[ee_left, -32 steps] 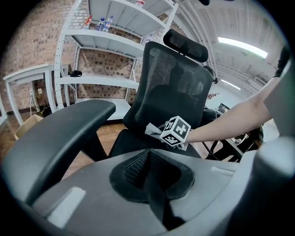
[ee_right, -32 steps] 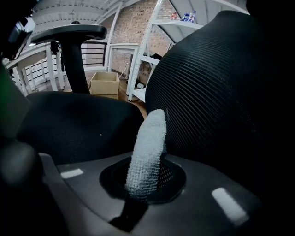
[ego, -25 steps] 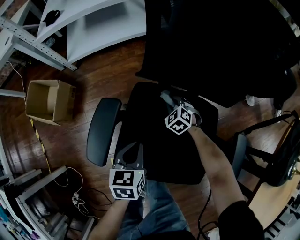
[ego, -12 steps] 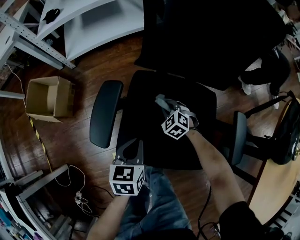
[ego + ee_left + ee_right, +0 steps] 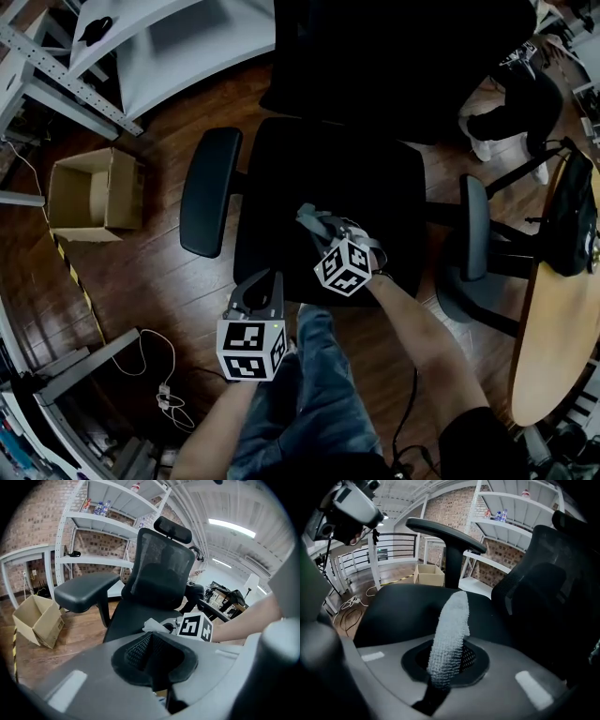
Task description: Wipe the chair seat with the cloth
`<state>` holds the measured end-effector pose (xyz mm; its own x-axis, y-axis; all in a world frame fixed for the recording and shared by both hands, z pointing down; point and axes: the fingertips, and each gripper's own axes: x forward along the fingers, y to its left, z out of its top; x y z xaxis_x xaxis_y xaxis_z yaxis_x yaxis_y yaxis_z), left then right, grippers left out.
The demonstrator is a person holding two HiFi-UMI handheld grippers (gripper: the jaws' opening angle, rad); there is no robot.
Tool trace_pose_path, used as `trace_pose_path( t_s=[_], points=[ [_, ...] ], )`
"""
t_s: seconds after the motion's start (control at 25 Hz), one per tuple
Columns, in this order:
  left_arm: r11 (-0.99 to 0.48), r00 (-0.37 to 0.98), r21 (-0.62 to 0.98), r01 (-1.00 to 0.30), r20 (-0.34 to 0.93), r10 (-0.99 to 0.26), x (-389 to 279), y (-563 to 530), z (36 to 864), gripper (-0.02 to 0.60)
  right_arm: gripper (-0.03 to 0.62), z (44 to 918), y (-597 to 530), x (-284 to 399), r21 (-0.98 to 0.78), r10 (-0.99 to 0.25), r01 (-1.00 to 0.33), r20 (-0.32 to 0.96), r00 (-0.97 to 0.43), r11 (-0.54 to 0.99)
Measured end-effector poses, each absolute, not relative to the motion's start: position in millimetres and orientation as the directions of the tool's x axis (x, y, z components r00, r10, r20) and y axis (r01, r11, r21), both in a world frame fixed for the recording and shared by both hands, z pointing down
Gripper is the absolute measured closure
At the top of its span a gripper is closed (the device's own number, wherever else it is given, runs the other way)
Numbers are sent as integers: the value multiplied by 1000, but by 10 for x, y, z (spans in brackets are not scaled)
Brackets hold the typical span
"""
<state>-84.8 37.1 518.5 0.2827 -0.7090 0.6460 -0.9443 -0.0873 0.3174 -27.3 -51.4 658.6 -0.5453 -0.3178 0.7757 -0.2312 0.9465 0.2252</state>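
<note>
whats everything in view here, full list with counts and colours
office chair: 1, black, mid-floor, mesh back with headrest
armrests: 2, black, either side of the seat
cloth: 1, white, pinched in the right gripper, over the seat
cardboard box: 1, brown, open, on the floor left of the chair
shelving: 1 unit, white, against the brick wall
bottles: a few, upper shelves, colours unclear
cables: loose tangle, pale, floor at lower left
table: 1, light wood, right edge
left gripper: 1, grey, jaws together, empty, at the seat's front edge
right gripper: 1, grey, shut on the cloth
forearms: 2, bare, behind the grippers
</note>
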Motion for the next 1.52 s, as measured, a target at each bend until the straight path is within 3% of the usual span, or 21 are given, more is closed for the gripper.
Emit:
trace_pose_path(
  t_s=[0.84,1.2,1.52],
  points=[
    [-159,351,340,-927,636,-687,-576,976,5194,576,580,6550,1255,-269,99,-198,-193,766,-611,976],
    [-166,355,341,-925,625,-695,-427,813,5139,575,580,6375,1080,-171,115,-227,-213,741,-633,970],
    [-168,357,344,-924,613,-705,-270,403,5051,575,580,6114,112,122,192,-327,-276,717,-616,942]
  ],
)
